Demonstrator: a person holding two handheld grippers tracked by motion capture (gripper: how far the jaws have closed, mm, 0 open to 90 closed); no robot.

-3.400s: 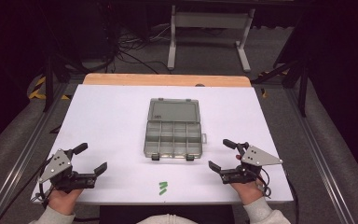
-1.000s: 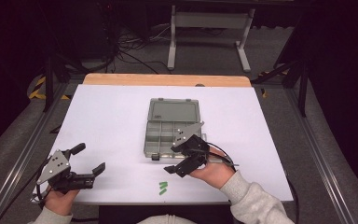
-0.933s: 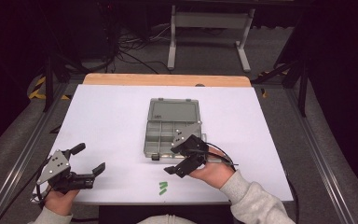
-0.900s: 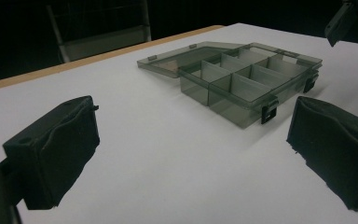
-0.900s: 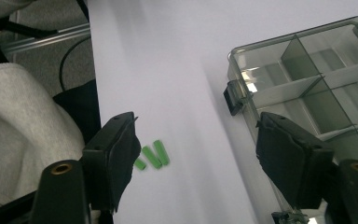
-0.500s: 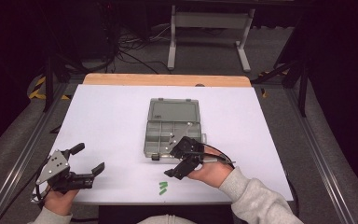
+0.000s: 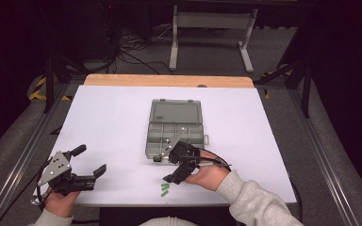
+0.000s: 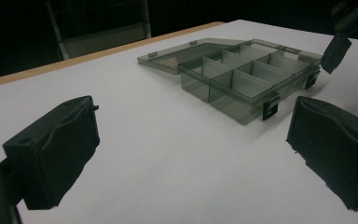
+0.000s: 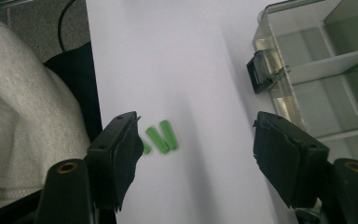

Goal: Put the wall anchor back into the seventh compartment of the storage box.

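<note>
Near the front edge of the white tabletop [image 7: 103, 117], a few small green pegs [image 7: 165, 189] lie side by side, short rounded sticks of bright green plastic, bare of any writing. Just above them hangs the right gripper [image 7: 173, 165], tipped down toward them; its fingers [image 9: 116, 156] have just been closing a little but stand well apart, nothing between the pads, one pad beside the leftmost peg. Right behind sits a smoky-grey organizer box [image 7: 175, 129], its lid laid flat open toward the far side, dividers showing, two black latches on its near wall; no label can be read on it. At the tabletop's near left corner the left gripper [image 7: 87, 162] rests in the person's hand, fingers [image 8: 51, 149] spread wide and empty.
</note>
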